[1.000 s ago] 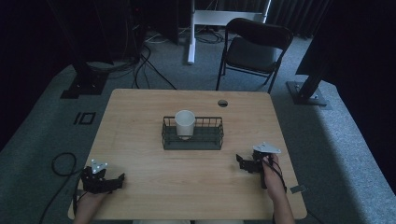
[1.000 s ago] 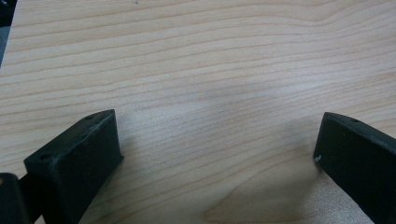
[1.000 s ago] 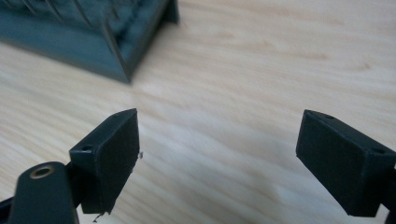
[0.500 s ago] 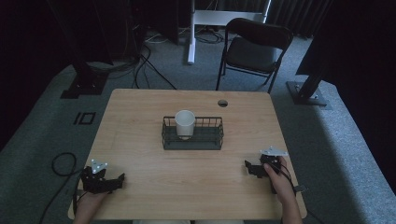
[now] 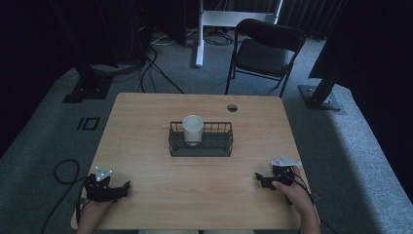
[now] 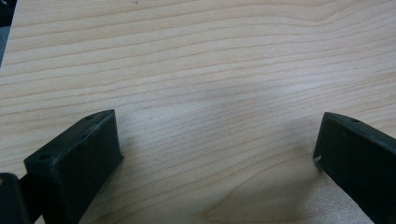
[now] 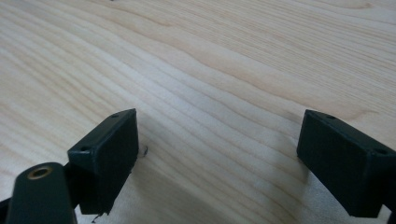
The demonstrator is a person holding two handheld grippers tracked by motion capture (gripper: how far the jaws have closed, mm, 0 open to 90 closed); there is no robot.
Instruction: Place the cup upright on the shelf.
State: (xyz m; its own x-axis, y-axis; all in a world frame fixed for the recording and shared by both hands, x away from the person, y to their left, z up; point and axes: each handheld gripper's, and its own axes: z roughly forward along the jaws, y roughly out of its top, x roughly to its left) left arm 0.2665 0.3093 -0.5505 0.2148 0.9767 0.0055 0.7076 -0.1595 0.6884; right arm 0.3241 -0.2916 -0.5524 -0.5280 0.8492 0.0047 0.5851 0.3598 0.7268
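A dim room with grey carpet holds the pale wooden surface [image 5: 146, 122]. The left claw [image 6: 217, 140] rests low at its near left corner, jaws spread wide over bare wood, empty. The right claw [image 7: 217, 140] sits at the near right edge, likewise gaping and empty. Well beyond both, mid-surface, a white paper cup [image 5: 193, 129] stands upright, seemingly inside the black wire basket [image 5: 214, 146].

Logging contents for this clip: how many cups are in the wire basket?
1. A single white cup stands upright at the left end of the wire basket, mid-table. The basket's right part looks bare through the mesh.
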